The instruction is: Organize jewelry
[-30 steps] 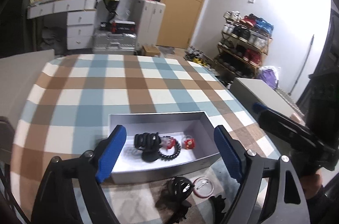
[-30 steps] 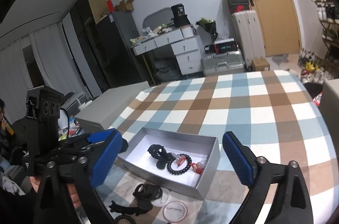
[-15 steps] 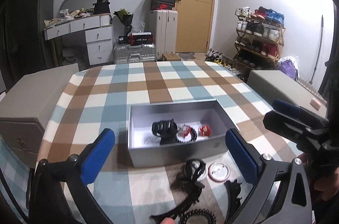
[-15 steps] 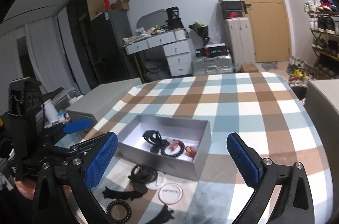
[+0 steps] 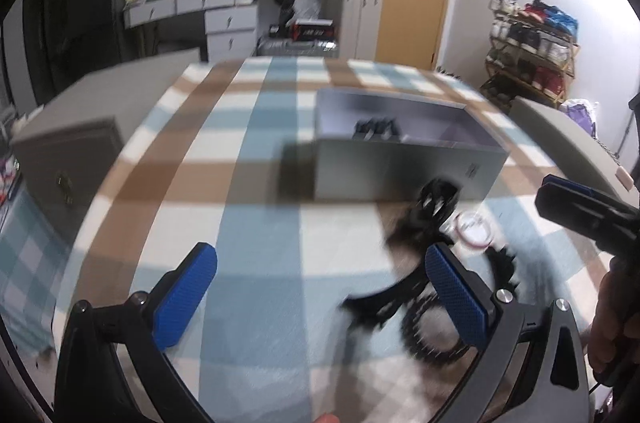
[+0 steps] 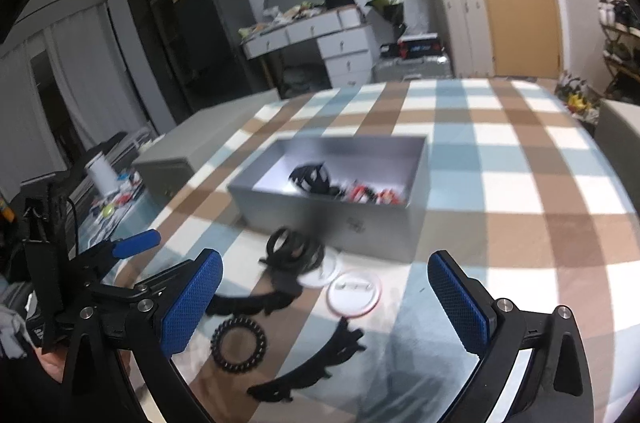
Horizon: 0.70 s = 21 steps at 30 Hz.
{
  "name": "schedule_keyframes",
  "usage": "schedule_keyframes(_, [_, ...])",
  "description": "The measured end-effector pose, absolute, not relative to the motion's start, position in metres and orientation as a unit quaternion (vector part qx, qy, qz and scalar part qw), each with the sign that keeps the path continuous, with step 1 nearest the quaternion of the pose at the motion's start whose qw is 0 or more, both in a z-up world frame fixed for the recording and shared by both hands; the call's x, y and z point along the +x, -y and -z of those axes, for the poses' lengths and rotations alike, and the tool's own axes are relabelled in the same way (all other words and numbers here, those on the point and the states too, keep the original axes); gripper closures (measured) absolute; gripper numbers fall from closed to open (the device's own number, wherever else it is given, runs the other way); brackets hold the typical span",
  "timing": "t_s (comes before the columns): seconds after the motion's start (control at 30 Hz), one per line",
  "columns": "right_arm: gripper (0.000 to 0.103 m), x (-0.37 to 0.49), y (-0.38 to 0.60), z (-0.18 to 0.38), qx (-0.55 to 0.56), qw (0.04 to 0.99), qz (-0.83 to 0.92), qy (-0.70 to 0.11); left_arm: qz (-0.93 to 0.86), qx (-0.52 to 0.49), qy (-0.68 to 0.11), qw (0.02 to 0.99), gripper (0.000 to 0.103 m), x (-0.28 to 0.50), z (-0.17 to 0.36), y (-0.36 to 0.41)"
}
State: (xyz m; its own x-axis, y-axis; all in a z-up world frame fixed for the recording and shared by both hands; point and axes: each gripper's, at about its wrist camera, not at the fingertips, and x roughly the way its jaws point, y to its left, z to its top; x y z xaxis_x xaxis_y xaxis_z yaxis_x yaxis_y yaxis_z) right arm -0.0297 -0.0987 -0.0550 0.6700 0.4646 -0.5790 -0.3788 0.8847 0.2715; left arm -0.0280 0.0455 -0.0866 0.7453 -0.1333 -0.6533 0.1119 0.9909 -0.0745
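Note:
An open grey box [image 6: 332, 223] on the checked cloth holds a black hair clip [image 6: 310, 179] and red-and-black pieces [image 6: 368, 195]. In front of the box lie a black coiled tie [image 6: 294, 249], two round badges [image 6: 354, 293], a black spiral ring [image 6: 239, 343] and black lacy bands [image 6: 312, 367]. My right gripper [image 6: 326, 303] hovers open above these loose pieces, holding nothing. My left gripper [image 5: 320, 287] is wide open and empty, low over the cloth left of the blurred black pieces [image 5: 436, 207]. The box [image 5: 400, 171] stands beyond it.
Grey cabinets [image 6: 208, 139] flank the table on the left, and another [image 5: 568, 147] on the right. My right gripper's fingers [image 5: 580, 207] reach in from the right of the left wrist view. A desk, suitcases, a door and a shoe rack stand behind.
Both grippers have sunk closer to the table and its loose pieces. My left gripper's jaws have spread wider, and its view has swung left, so the box now sits right of centre.

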Motion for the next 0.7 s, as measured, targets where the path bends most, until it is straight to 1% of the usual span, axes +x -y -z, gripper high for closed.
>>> schedule_keyframes(0.07, [0.001, -0.028, 0.095, 0.061, 0.067, 0.905, -0.238, -0.347, 0.064, -0.024, -0.361, 0.93, 0.001, -0.031, 0.091, -0.05])
schedule_keyframes(0.13, [0.008, -0.024, 0.09, 0.066, 0.069, 0.898, -0.246, -0.36, 0.066, -0.034, -0.363, 0.929, 0.001, -0.034, 0.091, -0.053])
schedule_keyframes(0.27, [0.016, -0.017, 0.081, 0.071, 0.073, 0.887, -0.255, -0.379, 0.069, -0.042, -0.361, 0.929, 0.001, -0.037, 0.092, -0.052])
schedule_keyframes(0.3, [0.019, -0.015, 0.079, 0.072, 0.074, 0.884, -0.258, -0.382, 0.072, -0.045, -0.361, 0.929, 0.001, -0.037, 0.093, -0.052])
schedule_keyframes(0.37, [0.021, -0.011, 0.072, 0.074, 0.068, 0.88, -0.259, -0.392, 0.077, -0.049, -0.361, 0.928, 0.001, -0.037, 0.093, -0.053])
schedule_keyframes(0.4, [0.023, -0.01, 0.071, 0.075, 0.066, 0.879, -0.259, -0.395, 0.079, -0.051, -0.36, 0.928, 0.001, -0.037, 0.094, -0.053])
schedule_keyframes(0.43, [0.028, -0.01, 0.068, 0.076, 0.063, 0.876, -0.262, -0.4, 0.083, -0.053, -0.36, 0.928, 0.001, -0.038, 0.095, -0.053])
schedule_keyframes(0.47, [0.031, -0.01, 0.067, 0.077, 0.062, 0.873, -0.268, -0.404, 0.088, -0.055, -0.36, 0.927, 0.001, -0.039, 0.094, -0.053])
schedule_keyframes(0.5, [0.034, -0.011, 0.066, 0.078, 0.06, 0.87, -0.275, -0.406, 0.095, -0.059, -0.36, 0.926, 0.001, -0.039, 0.095, -0.054])
schedule_keyframes(0.63, [0.042, -0.019, 0.067, 0.078, 0.041, 0.873, -0.273, -0.401, 0.152, -0.08, -0.381, 0.909, 0.001, -0.043, 0.097, -0.05])
schedule_keyframes(0.7, [0.043, -0.022, 0.072, 0.078, 0.039, 0.877, -0.265, -0.398, 0.18, -0.078, -0.39, 0.9, 0.001, -0.049, 0.097, -0.042])
